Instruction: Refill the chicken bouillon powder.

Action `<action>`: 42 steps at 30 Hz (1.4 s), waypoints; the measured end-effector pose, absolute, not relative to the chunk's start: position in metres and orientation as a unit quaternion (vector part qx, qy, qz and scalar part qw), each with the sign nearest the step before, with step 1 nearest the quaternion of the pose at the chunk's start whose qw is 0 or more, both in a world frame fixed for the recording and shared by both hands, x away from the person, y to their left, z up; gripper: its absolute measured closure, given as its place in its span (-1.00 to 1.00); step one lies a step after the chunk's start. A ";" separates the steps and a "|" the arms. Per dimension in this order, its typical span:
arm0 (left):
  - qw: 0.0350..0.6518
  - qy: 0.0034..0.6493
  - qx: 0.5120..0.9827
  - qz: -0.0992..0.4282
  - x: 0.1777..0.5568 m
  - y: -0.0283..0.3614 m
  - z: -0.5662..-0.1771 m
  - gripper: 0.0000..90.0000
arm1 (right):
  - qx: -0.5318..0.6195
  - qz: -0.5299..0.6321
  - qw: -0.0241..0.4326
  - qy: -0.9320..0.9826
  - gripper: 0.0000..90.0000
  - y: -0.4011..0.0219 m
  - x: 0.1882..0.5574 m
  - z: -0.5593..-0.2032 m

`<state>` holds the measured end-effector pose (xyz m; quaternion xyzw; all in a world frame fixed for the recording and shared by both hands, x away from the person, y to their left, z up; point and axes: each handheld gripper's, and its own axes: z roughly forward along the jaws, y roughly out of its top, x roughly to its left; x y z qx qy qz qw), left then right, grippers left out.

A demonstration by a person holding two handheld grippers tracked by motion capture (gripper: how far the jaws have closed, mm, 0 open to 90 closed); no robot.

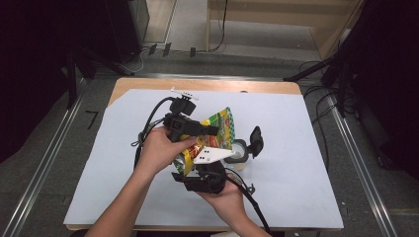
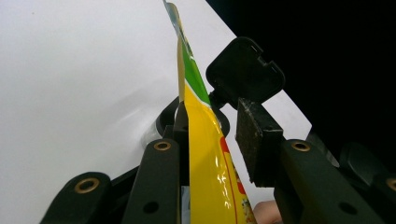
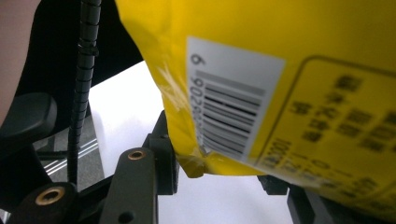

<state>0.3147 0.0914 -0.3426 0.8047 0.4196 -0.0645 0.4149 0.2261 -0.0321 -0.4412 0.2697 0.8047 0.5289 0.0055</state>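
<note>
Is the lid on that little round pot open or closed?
Open. In the high view the small round white container's black hinged lid stands flipped up off its mouth; the left gripper view shows the same lid raised behind the yellow snack bag.

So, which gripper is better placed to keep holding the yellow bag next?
Right, probably. The right gripper has the barcode end of the bag between its jaws, while one pad of the left gripper stands clear of it.
</note>
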 end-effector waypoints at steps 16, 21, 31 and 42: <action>0.415 0.420 0.805 -0.062 0.316 0.092 -0.344 0.57 | 0.263 0.516 0.031 0.814 0.29 -0.030 0.225 -0.442; 0.415 0.418 0.805 -0.061 0.316 0.092 -0.344 0.57 | 0.260 0.519 0.031 0.814 0.31 -0.030 0.225 -0.442; 0.415 0.419 0.805 -0.063 0.316 0.092 -0.344 0.56 | 0.260 0.518 0.031 0.814 0.31 -0.031 0.225 -0.442; 0.416 0.422 0.803 -0.067 0.316 0.092 -0.344 0.56 | 0.260 0.517 0.033 0.815 0.31 -0.030 0.225 -0.442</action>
